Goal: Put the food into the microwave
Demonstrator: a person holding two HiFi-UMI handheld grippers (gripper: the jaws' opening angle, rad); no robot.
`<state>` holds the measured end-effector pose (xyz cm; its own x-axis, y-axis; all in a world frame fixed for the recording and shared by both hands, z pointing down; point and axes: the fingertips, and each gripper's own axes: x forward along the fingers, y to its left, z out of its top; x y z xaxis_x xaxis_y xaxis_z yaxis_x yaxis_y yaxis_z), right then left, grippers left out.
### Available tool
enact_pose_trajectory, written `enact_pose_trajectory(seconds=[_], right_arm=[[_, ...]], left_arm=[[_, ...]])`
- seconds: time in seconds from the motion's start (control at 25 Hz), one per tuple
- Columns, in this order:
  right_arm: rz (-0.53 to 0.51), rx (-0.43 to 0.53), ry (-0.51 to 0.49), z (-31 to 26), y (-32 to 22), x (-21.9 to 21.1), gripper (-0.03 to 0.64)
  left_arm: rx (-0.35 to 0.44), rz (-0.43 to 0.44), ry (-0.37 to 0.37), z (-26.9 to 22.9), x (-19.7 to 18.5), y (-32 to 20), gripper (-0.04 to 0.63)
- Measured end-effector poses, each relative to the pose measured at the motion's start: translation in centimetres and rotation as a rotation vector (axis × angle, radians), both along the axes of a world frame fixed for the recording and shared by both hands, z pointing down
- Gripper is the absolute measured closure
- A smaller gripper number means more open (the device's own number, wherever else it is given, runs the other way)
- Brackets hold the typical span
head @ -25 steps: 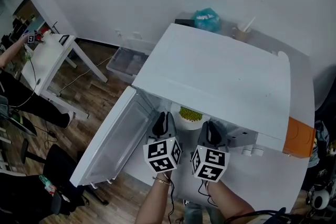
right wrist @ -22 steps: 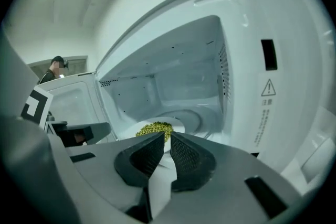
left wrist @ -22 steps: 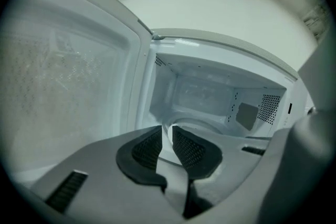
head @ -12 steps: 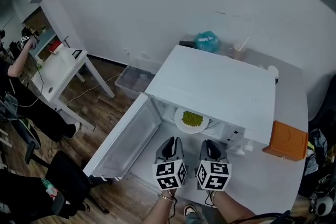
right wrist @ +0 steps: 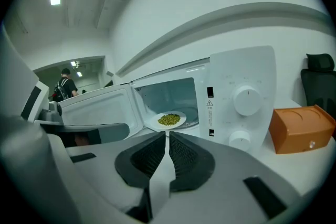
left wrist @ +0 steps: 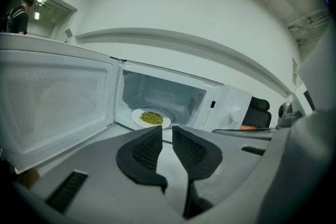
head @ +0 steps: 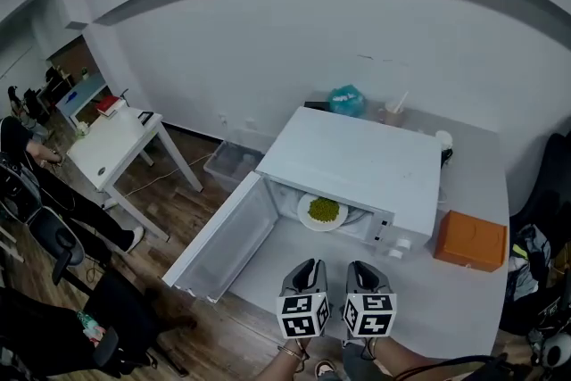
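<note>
The white microwave [head: 366,163] stands on the grey table [head: 446,299] with its door [head: 223,236] swung wide open to the left. Inside, on the turntable, rests a white plate of green food [head: 323,211], also seen in the left gripper view [left wrist: 151,118] and the right gripper view [right wrist: 168,120]. My left gripper [head: 308,267] and right gripper [head: 364,268] hover side by side near the table's front edge, well back from the oven mouth. Both point at the cavity. The left gripper [left wrist: 167,131] and the right gripper [right wrist: 167,137] are shut with nothing between the pads.
An orange box [head: 470,239] lies on the table right of the microwave. Behind it stand a teal bag [head: 347,100] and a cup [head: 391,113]. A plastic bin [head: 234,163] sits on the floor at left, beyond it a white desk [head: 116,143] and a seated person [head: 22,161].
Both grippers have drawn back from the microwave's opening toward the table's front edge. The plate of food stays inside the cavity and the door stays open.
</note>
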<state>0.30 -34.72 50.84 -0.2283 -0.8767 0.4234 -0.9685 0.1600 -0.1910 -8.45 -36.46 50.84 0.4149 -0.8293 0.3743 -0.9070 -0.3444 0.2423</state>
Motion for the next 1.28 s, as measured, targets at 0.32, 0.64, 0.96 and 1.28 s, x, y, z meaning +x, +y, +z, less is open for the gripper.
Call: enact_pose_trajectory(seconds=[0.32, 0.64, 0.96, 1.28], right_arm=[[-0.081, 0.000, 0.014, -0.9, 4.4, -0.6, 0.587], [-0.153, 0.007, 0.028, -1.8, 7.3, -1.0, 0.598], [-0.201, 0.000, 0.047, -2.2, 8.4, -0.9, 0.598], [-0.201, -0.002, 0.035, -2.4, 7.8, -0.3, 0.598]], left_arm=[[-0.032, 0.022, -0.014, -0.8, 0.4, 5.5, 0.534], [-0.061, -0.017, -0.020, -1.1, -0.2, 9.2, 0.545], [-0.065, -0.059, 0.007, -1.8, -0.3, 10.3, 0.565], [-0.067, -0.080, 0.018, -2.2, 0.0, 9.4, 0.586]])
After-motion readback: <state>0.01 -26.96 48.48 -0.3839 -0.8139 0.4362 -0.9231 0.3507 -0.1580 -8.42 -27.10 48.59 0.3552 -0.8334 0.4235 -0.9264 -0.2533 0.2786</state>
